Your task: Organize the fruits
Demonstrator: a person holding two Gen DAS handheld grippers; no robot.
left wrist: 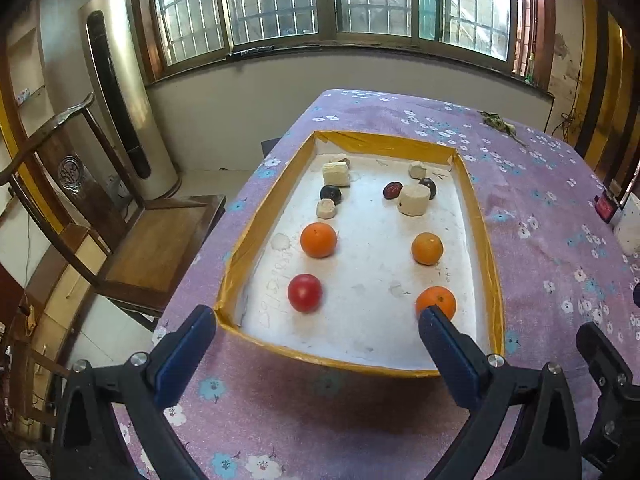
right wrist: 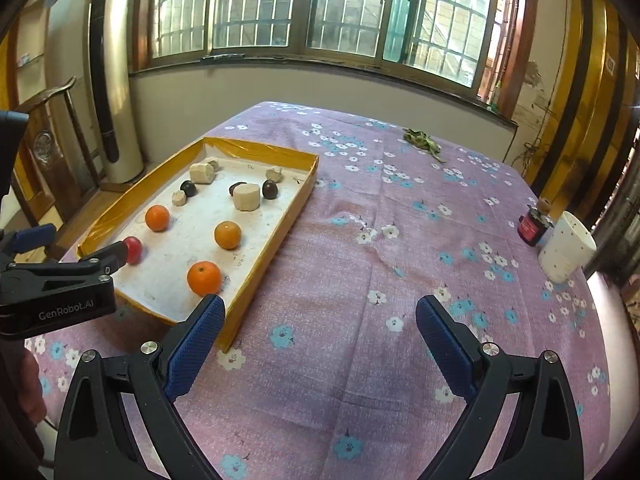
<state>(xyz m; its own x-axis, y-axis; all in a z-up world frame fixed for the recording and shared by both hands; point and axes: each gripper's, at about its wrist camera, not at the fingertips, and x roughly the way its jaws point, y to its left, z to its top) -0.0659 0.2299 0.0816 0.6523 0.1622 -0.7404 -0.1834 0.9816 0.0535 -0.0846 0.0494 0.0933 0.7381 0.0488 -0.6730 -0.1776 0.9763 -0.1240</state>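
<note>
Both the left gripper and right gripper hung wide open and empty near the tray; sorting seemed finished, retreat next.

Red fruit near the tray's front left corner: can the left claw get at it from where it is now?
Probably yes. The left claw is open and empty, and the red fruit lies just beyond it with bare tray floor around. Only the low yellow tray rim lies between, so the claw must clear it.
</note>
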